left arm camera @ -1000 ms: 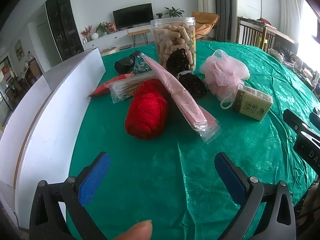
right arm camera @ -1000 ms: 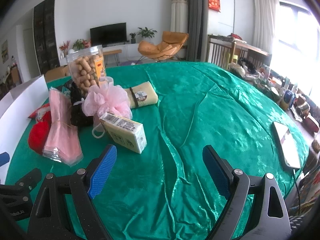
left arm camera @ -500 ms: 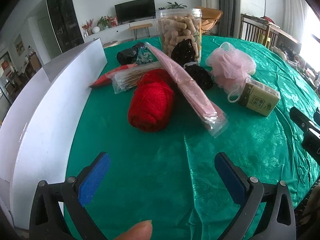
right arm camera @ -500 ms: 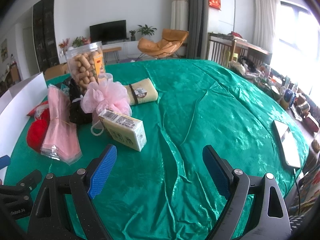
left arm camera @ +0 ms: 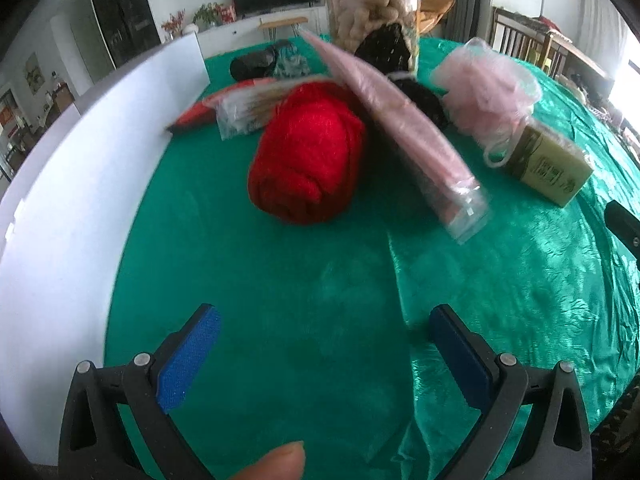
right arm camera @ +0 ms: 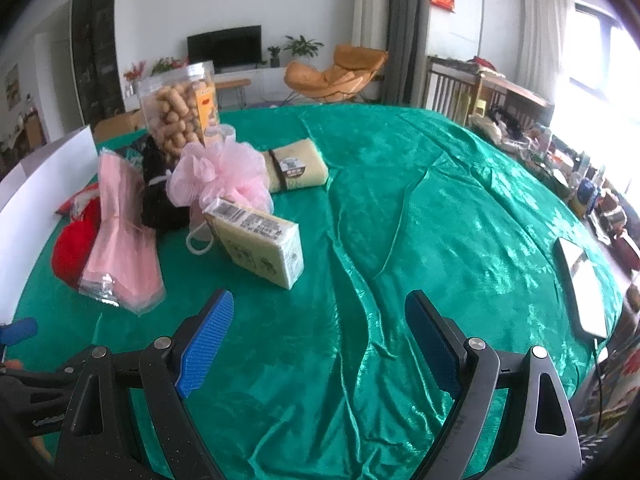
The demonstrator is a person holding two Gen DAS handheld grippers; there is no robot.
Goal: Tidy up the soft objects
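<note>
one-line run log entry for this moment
left hand-held gripper: open, empty | right hand-held gripper: open, empty | red yarn: on cloth, untouched

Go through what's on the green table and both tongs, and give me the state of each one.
left tongs: open, empty, above the cloth
right tongs: open, empty
red yarn ball: lying on the cloth, wound
pink packet: sealed, leaning on the yarn
pink mesh pouf: resting beside the soap box
soap box: closed
snack jar: upright, full
rolled cloth: rolled, banded
</note>
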